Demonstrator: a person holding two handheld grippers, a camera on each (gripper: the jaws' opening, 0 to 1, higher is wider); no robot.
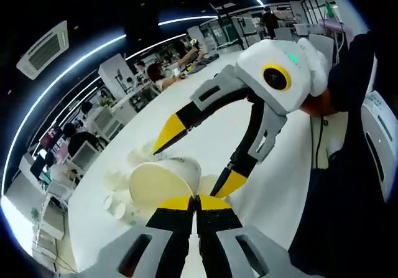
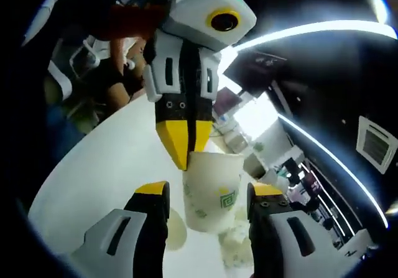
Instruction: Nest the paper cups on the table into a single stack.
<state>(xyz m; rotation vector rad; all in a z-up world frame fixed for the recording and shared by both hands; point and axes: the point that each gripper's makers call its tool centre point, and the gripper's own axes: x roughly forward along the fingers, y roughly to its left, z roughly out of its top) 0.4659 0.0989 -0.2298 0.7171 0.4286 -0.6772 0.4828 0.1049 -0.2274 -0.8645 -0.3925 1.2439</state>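
Observation:
A paper cup (image 1: 160,182) with a green print hangs over the white table (image 1: 261,185), its mouth turned toward the left gripper view. My left gripper (image 1: 196,202) is shut on the cup's rim. In the right gripper view the same gripper (image 2: 186,146) comes down from the top and pinches the upper edge of the cup (image 2: 210,211). My right gripper (image 2: 208,189) is open with one jaw on each side of the cup and a gap to both. In the left gripper view the right gripper (image 1: 199,157) straddles the cup from the right.
Several more paper cups (image 1: 118,207) lie loose on the table beyond the held one, some on their sides (image 2: 234,247). People sit at desks (image 1: 165,73) behind the table. A dark sleeve (image 1: 348,166) is at the right.

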